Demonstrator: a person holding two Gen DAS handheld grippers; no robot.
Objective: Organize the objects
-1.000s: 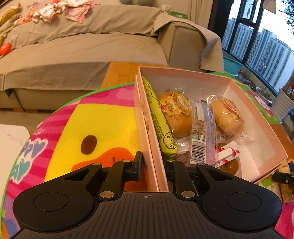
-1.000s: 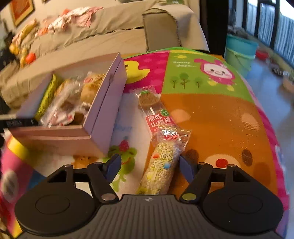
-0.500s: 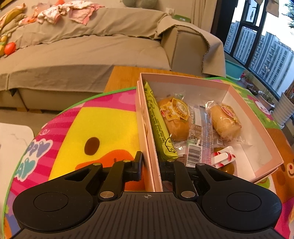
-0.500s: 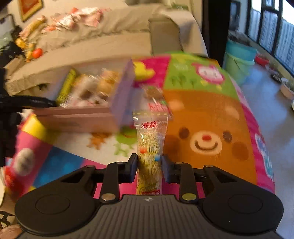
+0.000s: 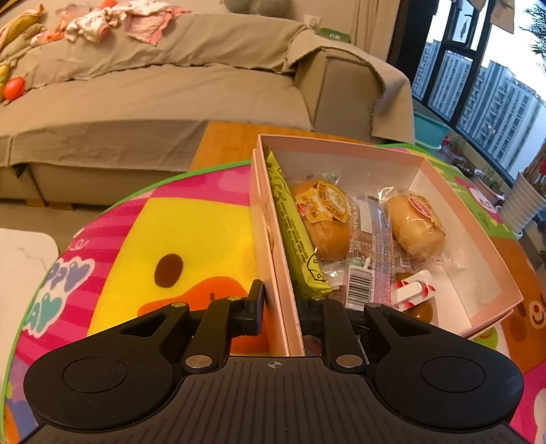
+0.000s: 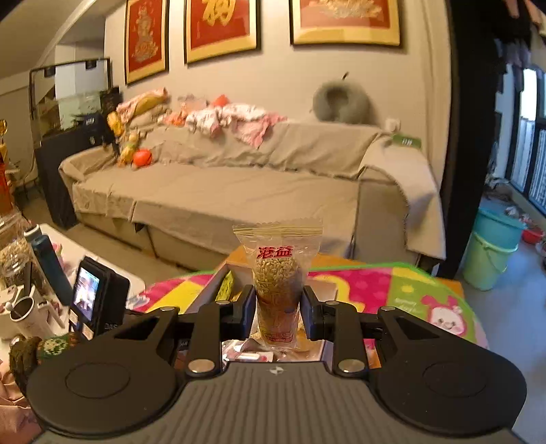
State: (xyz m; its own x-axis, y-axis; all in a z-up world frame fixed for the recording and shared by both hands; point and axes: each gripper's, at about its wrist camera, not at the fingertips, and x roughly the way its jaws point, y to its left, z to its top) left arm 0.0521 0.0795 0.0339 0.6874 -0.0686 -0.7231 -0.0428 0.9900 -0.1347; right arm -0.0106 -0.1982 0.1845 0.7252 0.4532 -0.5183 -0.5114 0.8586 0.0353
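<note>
Rice-puff packet (image 6: 278,283) upright between right gripper's (image 6: 278,309) clamping fingers.

A long beige cloth-covered sofa (image 6: 239,177) is strewn with pink and white baby clothes (image 6: 225,119). Three gold-framed red pictures (image 6: 221,27) are hung above, and a teal plastic bucket (image 6: 491,249) is stood beside the window.
</note>
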